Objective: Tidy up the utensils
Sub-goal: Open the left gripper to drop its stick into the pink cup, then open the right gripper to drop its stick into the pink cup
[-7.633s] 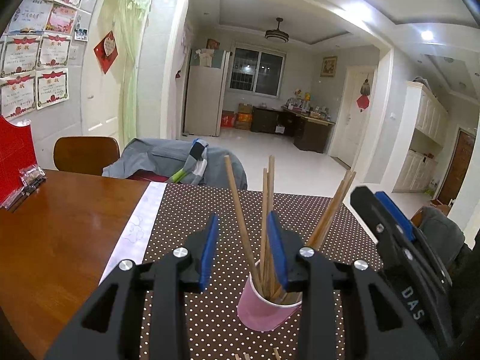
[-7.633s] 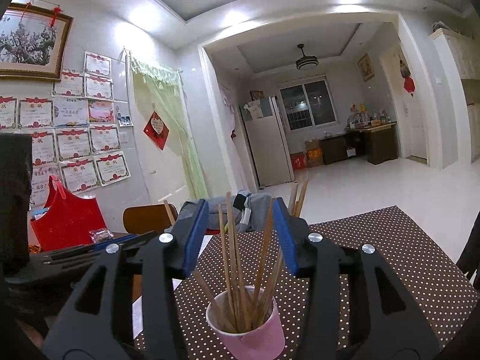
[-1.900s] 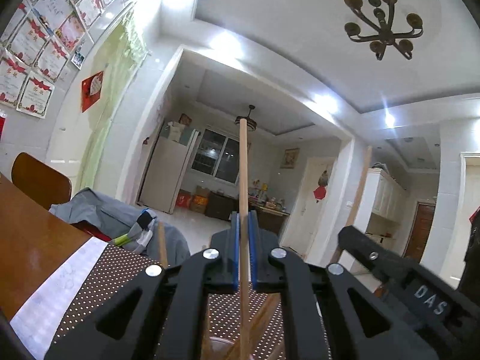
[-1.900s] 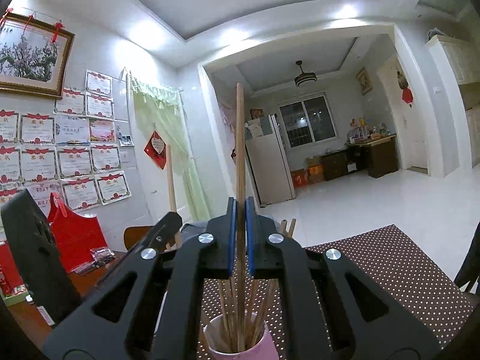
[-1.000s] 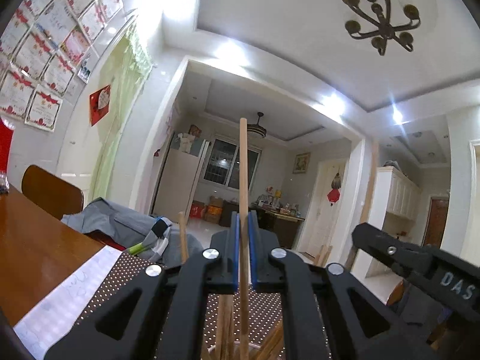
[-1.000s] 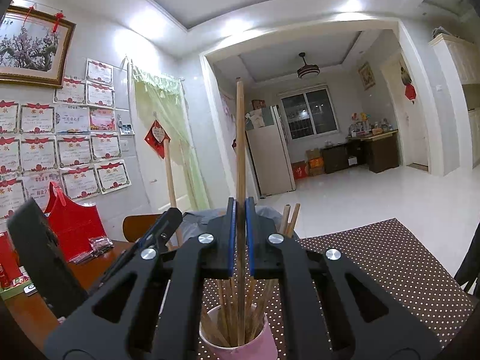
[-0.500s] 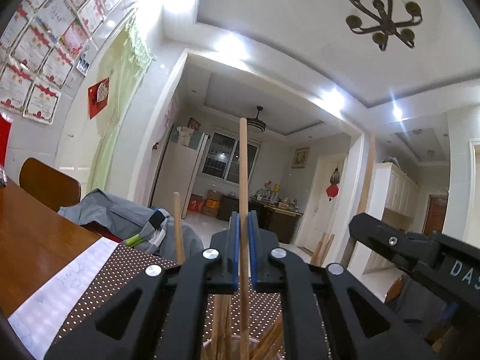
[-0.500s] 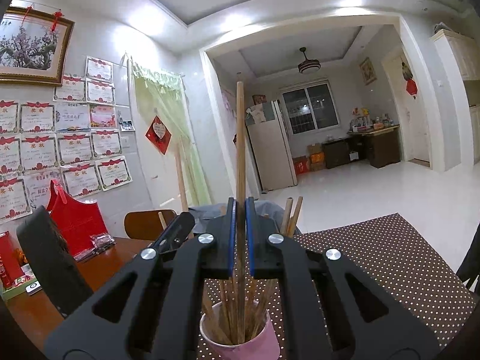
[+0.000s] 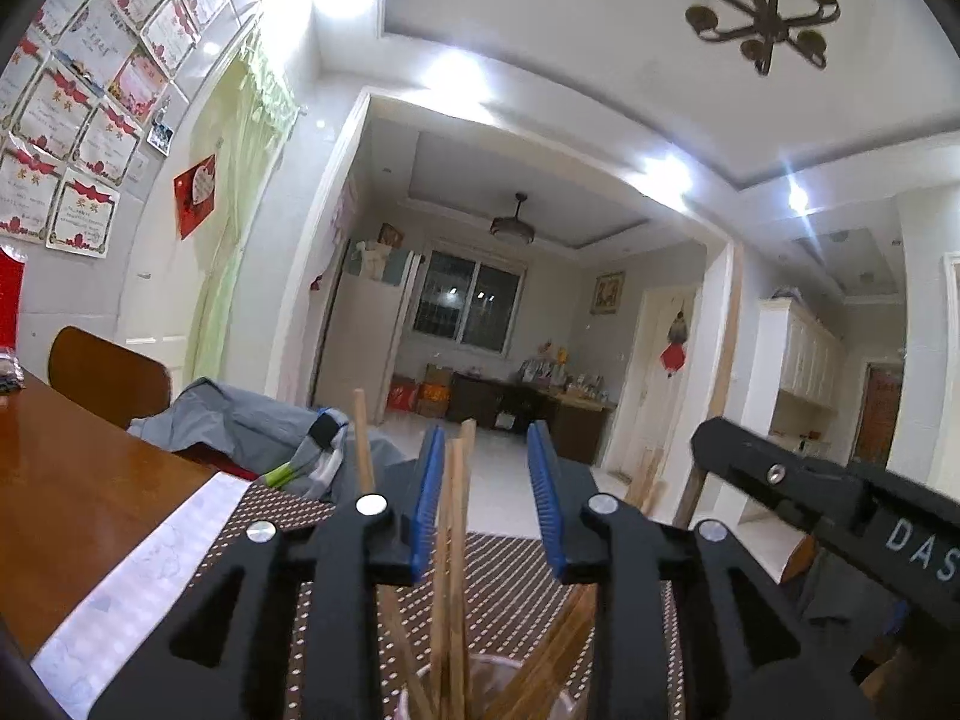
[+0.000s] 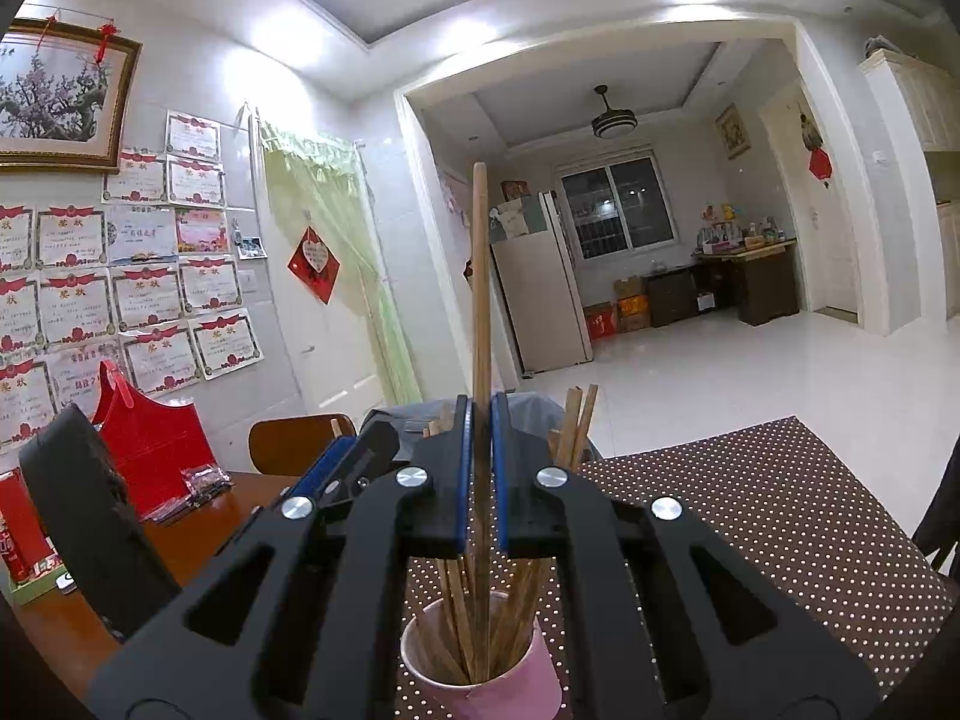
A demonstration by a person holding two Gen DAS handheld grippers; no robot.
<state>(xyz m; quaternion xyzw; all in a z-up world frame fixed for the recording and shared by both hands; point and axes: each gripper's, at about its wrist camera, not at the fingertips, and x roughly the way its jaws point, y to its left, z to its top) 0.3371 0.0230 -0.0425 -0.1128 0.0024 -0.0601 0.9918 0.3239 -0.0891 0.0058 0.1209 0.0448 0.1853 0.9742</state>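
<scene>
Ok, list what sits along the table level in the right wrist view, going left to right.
Red gift bag → brown chair back → chopstick clamped in the right hand-held gripper → dotted brown table mat.

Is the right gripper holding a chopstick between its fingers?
Yes, the right gripper has its blue-padded fingers closed on one upright chopstick above the pink cup.

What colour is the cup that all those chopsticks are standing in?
Pink. The cup shows best in the right wrist view, standing on the dotted brown tablecloth.
</scene>
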